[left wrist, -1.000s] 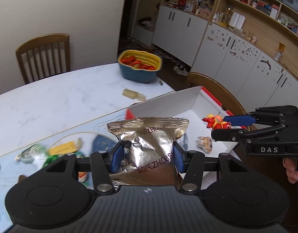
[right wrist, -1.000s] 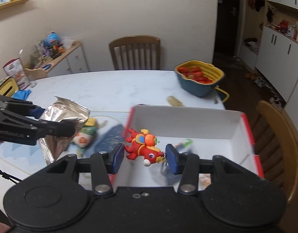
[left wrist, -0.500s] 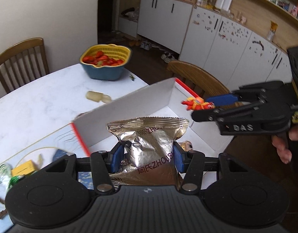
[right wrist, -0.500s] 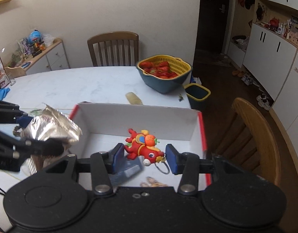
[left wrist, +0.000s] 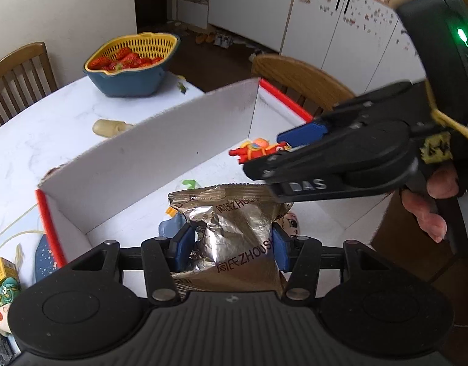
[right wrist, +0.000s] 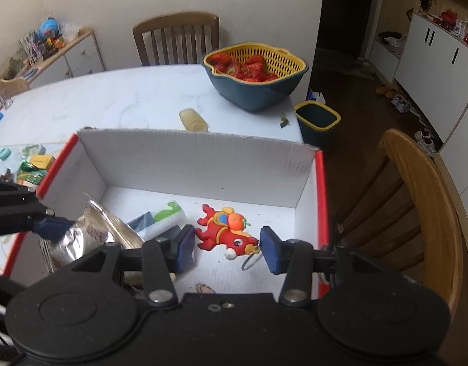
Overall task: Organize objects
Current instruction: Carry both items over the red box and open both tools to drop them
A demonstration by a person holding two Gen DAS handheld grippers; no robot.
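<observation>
Snack bag (left wrist: 234,228) sits clamped in my left tongs (left wrist: 230,244), toy horse (right wrist: 226,233) clamped in my right tongs (right wrist: 226,245), both above the box (right wrist: 200,164). Releasing together, the two so close, could drop the bag onto the horse, or a tong could knock the box's wall.

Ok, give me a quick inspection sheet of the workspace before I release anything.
Surface: white marble table, partly under a blue mat.
Job's things: silver snack bag and red toy horse, both held over the white box; packets already lie inside it.
Clutter: packets left of the box, a pale object behind it, strawberry basket at the far edge.
Grippers: left gripper shut on the bag; right gripper shut on the horse.
Cables: a thin black lead near the right hand.
Surroundings: wooden chairs, white cabinets, a bin on the floor.
</observation>
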